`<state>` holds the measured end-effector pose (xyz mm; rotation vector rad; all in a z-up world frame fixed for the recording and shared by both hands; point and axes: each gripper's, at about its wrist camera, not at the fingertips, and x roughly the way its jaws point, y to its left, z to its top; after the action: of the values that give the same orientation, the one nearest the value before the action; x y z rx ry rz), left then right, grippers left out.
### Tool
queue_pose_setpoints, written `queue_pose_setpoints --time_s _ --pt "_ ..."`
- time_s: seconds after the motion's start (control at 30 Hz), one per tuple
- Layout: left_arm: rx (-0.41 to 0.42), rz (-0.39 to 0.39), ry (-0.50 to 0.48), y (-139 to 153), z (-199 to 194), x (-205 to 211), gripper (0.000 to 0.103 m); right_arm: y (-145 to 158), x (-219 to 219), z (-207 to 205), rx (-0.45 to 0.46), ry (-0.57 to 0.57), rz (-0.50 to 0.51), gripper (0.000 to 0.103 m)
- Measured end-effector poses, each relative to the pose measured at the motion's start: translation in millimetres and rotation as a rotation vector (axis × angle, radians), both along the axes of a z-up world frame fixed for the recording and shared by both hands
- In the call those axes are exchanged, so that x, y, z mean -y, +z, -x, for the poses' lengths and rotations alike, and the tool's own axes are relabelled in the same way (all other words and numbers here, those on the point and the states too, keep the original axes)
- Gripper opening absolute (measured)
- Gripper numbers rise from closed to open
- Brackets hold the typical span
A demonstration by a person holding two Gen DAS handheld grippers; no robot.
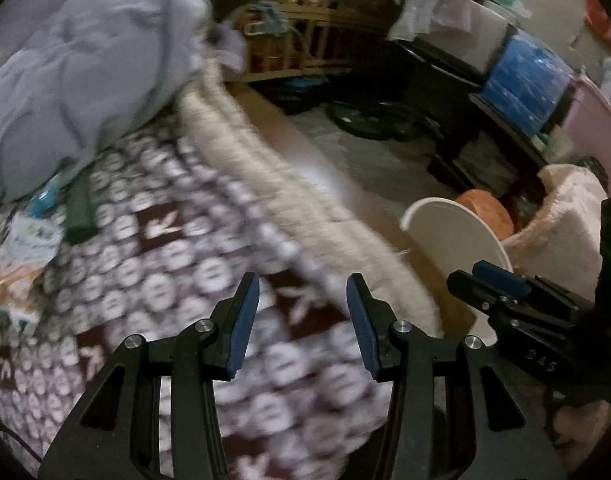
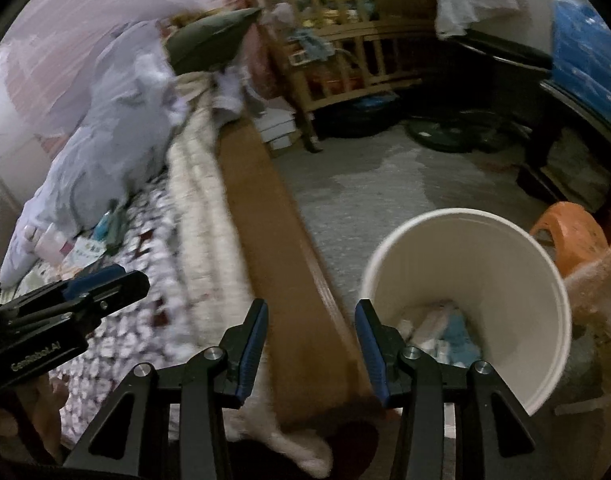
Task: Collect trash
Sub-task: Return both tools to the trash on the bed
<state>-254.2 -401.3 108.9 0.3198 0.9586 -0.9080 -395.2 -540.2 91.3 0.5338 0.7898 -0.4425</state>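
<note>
A white trash bin (image 2: 501, 280) stands on the floor beside the bed, with several scraps of trash (image 2: 445, 332) inside; it also shows in the left wrist view (image 1: 453, 236). Loose wrappers and packets (image 1: 37, 224) lie on the patterned bedspread (image 1: 165, 272) by the grey duvet; they also show in the right wrist view (image 2: 85, 248). My left gripper (image 1: 303, 312) is open and empty above the bedspread. My right gripper (image 2: 311, 332) is open and empty above the bed's wooden side rail, just left of the bin.
A grey duvet (image 1: 73, 64) is piled on the bed. An orange stool (image 2: 569, 236) and a pink fluffy item (image 1: 561, 216) sit by the bin. A wooden crib (image 2: 345, 52), a dark desk with blue packs (image 1: 525, 76) and a floor fan (image 2: 445, 132) stand beyond.
</note>
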Motion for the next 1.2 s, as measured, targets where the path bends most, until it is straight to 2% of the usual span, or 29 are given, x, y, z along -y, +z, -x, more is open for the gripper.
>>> queue_pose_setpoints --time_s 0.37,0.5,0.7,0.87,0.97,1.1,1.2 --pt "0.031 -0.041 0.176 -2 -45 -99 0.044 2 -70 -71 0.012 0.206 -0.04 0.048" --pt "0.026 -0.063 0.265 -3 -70 -146 0.044 3 -95 -96 -0.002 0.264 -0.023 0.059" --pt "0.02 -0.086 0.388 -3 -107 -210 0.044 6 -134 -138 -0.011 0.359 -0.031 0.059" --pt "-0.014 -0.042 0.493 -2 -141 -268 0.045 12 -170 -190 -0.009 0.44 -0.055 0.062" --pt "-0.035 0.012 0.549 1 -160 -301 0.054 13 -192 -226 -0.012 0.475 -0.093 0.066" --pt "-0.065 0.056 0.577 -2 -178 -325 0.059 15 -211 -272 -0.006 0.487 -0.151 0.069" --pt "-0.08 0.059 0.567 -9 -191 -327 0.059 5 -218 -305 -0.042 0.474 -0.191 0.072"
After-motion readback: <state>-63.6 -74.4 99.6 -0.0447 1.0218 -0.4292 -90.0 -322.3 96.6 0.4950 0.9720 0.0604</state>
